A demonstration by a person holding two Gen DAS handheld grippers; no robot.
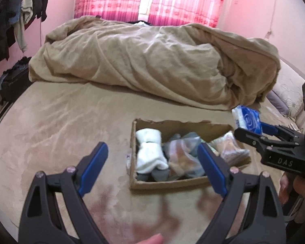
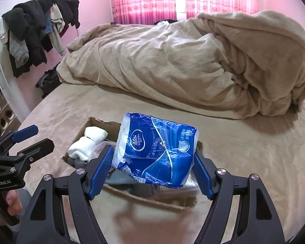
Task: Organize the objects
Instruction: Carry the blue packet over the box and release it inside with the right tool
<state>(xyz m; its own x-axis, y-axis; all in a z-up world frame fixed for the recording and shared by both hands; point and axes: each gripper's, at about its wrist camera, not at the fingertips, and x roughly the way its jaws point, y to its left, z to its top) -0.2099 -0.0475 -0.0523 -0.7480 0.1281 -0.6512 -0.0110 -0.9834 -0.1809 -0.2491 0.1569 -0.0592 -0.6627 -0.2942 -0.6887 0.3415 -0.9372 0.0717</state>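
Gripping a crinkly blue plastic tissue pack point(image 2: 155, 152), right jaws above torn cardboard box point(image 2: 144, 198); left jaws spread, empty.

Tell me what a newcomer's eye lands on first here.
First, the blue tissue pack clamped in the right hand-held gripper, up over the open cardboard box of white socks on the bed. Next, the big rumpled tan duvet heaped behind it, under glowing pink curtains.

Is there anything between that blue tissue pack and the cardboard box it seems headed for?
Nothing visible. The tissue pack, held in the right tool, hangs above the open box, which already holds white socks and bags.
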